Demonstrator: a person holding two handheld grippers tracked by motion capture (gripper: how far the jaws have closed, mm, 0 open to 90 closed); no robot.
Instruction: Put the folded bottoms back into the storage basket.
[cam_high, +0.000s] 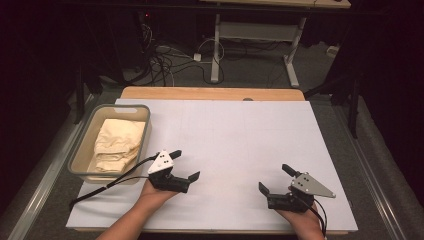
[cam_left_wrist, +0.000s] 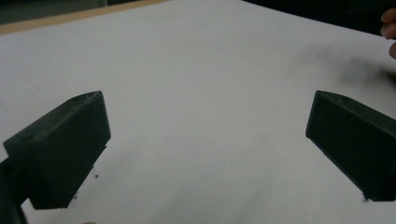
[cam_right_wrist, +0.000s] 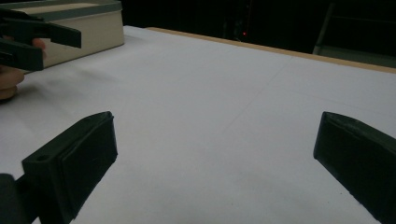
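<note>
A beige bin with a grey rim stands at the left edge of the white sheet. A folded cream cloth lies inside it. My left gripper rests low over the sheet just right of the bin, open, with nothing between its jaws. My right gripper sits near the front right of the sheet, also open and empty. In the right gripper view the left gripper shows at the upper left in front of the bin.
The white sheet covers a wooden table whose far edge shows beyond it. Behind the table stand desk legs and tangled cables on the floor. A hand's fingertips show at the upper right of the left gripper view.
</note>
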